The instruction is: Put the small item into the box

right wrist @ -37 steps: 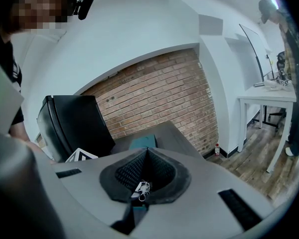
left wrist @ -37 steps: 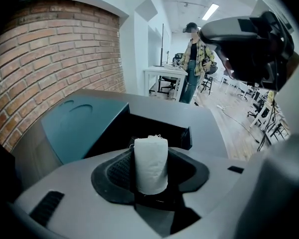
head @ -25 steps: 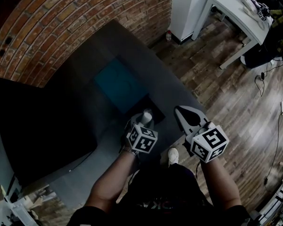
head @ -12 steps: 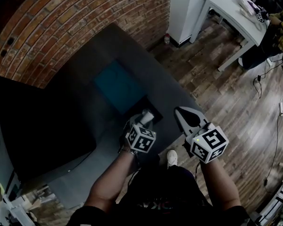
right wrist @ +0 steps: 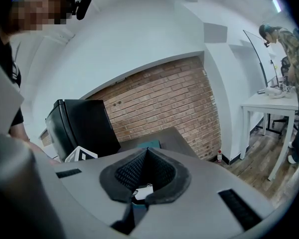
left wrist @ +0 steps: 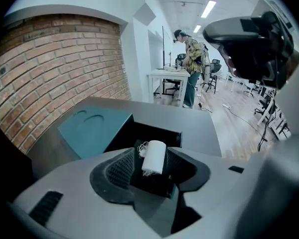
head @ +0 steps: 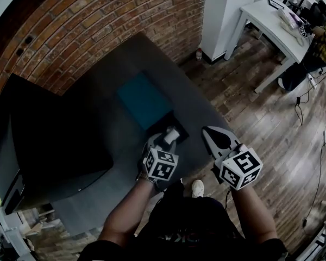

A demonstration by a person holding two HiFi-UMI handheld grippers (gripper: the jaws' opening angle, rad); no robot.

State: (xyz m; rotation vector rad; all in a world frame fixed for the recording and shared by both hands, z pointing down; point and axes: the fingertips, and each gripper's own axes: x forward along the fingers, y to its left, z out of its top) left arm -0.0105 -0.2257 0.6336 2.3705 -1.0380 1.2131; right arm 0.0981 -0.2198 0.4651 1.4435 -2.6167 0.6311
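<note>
The small item, a white roll (left wrist: 153, 157) with loose threads, lies inside the black-lined box (left wrist: 154, 133) near its front wall. The box's teal lid (left wrist: 92, 128) lies beside it on the dark grey table (head: 98, 86). My left gripper (left wrist: 152, 159) hangs just above the roll. Its jaws have just been opening and stand wide, with the roll between them but untouched by the pads. From the head view the roll (head: 171, 136) shows in the box (head: 176, 121), just ahead of the left gripper (head: 164, 141). My right gripper (head: 207, 130) hovers to the right of the box, shut and empty.
A large black cabinet (head: 49, 140) stands at the table's left and a brick wall (head: 98, 15) behind it. Wooden floor (head: 261, 107) lies to the right, with a white table (head: 271, 15) farther off. A person (left wrist: 192, 59) stands at that table.
My left gripper has lifted a little above the box while the white roll stays in the box. The right gripper has risen slightly and remains shut.
</note>
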